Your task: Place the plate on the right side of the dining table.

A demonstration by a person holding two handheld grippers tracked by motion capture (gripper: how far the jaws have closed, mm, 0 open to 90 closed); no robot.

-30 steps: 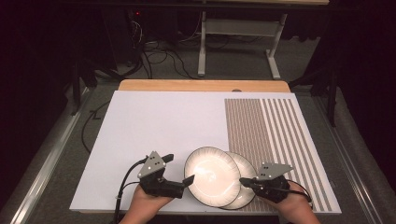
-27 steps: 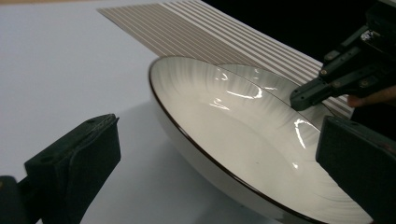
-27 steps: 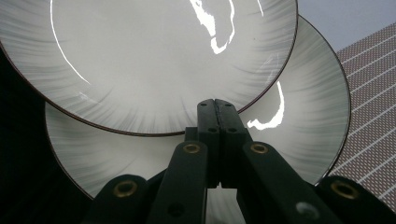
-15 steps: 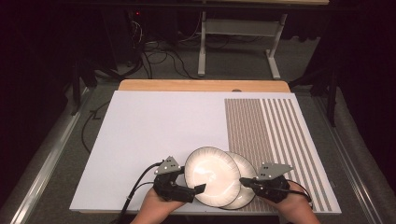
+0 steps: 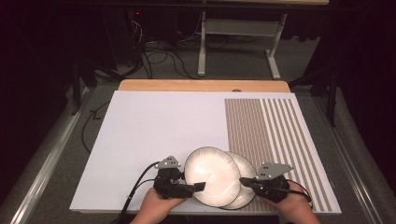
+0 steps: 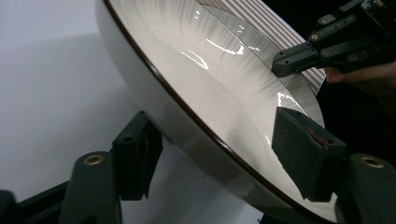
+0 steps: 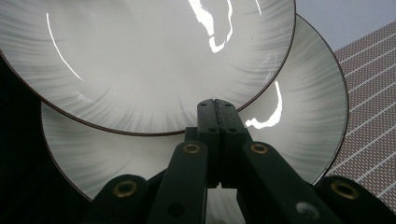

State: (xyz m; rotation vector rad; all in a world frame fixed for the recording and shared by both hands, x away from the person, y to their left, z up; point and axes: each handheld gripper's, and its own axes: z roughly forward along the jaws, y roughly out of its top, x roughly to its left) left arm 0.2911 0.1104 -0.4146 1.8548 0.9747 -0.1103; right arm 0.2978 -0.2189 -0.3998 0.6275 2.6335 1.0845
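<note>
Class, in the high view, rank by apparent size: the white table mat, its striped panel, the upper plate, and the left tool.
1. White table mat
2. Striped panel
3. Upper plate
4. Left tool

Overall light: bright on the counter point(image 5: 154, 135), dark surroundings.
Glare: white streaks on the upper plate point(image 7: 140, 60) toward 12 o'clock.
Focus: high view soft; near tool point(image 6: 219, 158) arms blurred.
Shadows: faint, under plates.
</note>
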